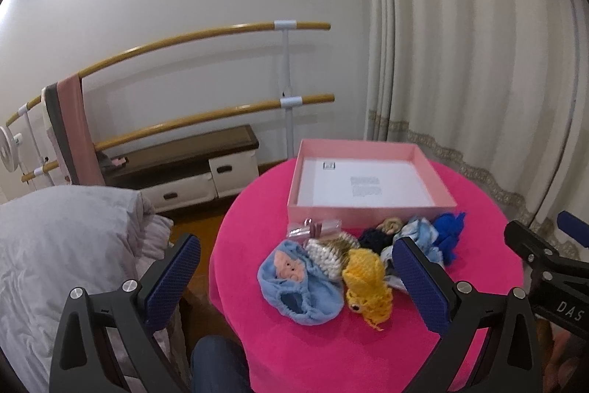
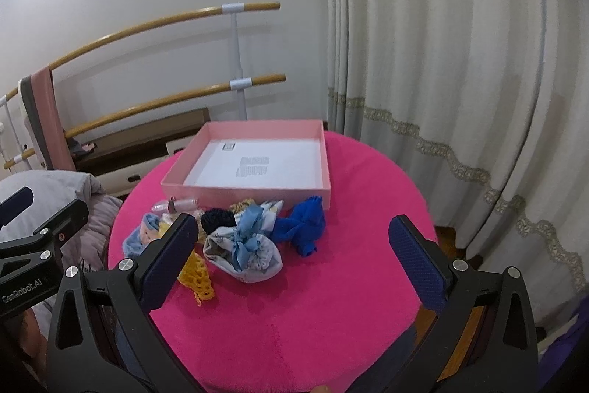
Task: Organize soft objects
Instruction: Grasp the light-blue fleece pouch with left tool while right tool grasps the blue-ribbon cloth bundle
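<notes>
A pile of soft items lies on the round pink table (image 1: 331,348) in front of an open, empty pink box (image 1: 368,209): a light blue cloth pouch (image 1: 298,286), a yellow knitted toy (image 1: 364,282), a white knitted piece (image 1: 327,253), a dark navy item (image 1: 371,238), a pale pouch with a blue ribbon (image 2: 246,249) and a royal blue cloth (image 2: 302,227). My left gripper (image 1: 296,267) is open and empty, above the table's near left side. My right gripper (image 2: 294,245) is open and empty, near the pile.
A clear plastic packet (image 1: 313,227) lies against the box's front wall. A grey quilted bed (image 1: 66,245) stands left of the table. Wooden barre rails (image 1: 206,35), a low bench with drawers (image 1: 191,172) and curtains (image 1: 478,61) stand behind.
</notes>
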Demonstrator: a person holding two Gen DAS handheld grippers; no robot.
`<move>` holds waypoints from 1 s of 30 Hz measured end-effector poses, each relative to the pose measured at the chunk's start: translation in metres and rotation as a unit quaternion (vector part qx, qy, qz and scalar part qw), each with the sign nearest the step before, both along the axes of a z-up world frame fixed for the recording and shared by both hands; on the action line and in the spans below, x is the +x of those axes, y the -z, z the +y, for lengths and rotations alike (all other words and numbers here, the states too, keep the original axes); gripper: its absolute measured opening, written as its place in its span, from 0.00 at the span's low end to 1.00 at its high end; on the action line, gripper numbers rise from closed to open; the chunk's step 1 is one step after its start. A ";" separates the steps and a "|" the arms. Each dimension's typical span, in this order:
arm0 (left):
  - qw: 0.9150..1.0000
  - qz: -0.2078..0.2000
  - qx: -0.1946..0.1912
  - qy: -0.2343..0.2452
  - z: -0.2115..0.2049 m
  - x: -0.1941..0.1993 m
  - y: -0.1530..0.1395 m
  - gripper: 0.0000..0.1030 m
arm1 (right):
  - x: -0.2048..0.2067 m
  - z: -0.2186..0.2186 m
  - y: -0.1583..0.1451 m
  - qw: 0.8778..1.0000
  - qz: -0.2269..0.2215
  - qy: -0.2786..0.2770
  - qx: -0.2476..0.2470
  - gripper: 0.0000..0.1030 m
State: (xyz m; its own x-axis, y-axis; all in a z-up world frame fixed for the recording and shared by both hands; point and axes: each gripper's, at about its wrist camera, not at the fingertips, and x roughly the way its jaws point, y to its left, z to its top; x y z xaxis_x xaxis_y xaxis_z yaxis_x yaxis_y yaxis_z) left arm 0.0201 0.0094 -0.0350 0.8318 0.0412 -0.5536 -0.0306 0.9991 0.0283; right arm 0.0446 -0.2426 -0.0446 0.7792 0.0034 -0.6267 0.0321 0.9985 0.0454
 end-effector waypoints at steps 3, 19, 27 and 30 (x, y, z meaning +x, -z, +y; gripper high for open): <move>1.000 0.026 0.005 -0.008 0.005 0.018 0.017 1.00 | 0.012 0.000 0.018 1.000 0.020 -0.006 0.002 1.00; 0.990 0.136 -0.010 -0.031 0.035 0.115 0.108 1.00 | 0.075 0.018 0.097 0.990 0.122 -0.071 0.031 0.89; 0.985 0.170 -0.005 -0.027 0.028 0.167 0.153 1.00 | 0.097 0.030 0.118 0.984 0.146 -0.093 0.030 0.76; 0.984 0.177 0.001 -0.028 0.028 0.187 0.169 1.00 | 0.102 0.034 0.122 0.983 0.148 -0.101 0.033 0.75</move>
State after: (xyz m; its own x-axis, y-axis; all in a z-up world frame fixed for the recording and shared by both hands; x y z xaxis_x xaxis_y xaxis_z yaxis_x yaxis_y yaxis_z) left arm 0.2076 0.0372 -0.2041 0.5834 0.0830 -0.8079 -0.0739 0.9961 0.0489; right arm 0.1462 -0.2086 -0.1668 0.5414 0.1872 -0.8197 -0.1450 0.9811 0.1284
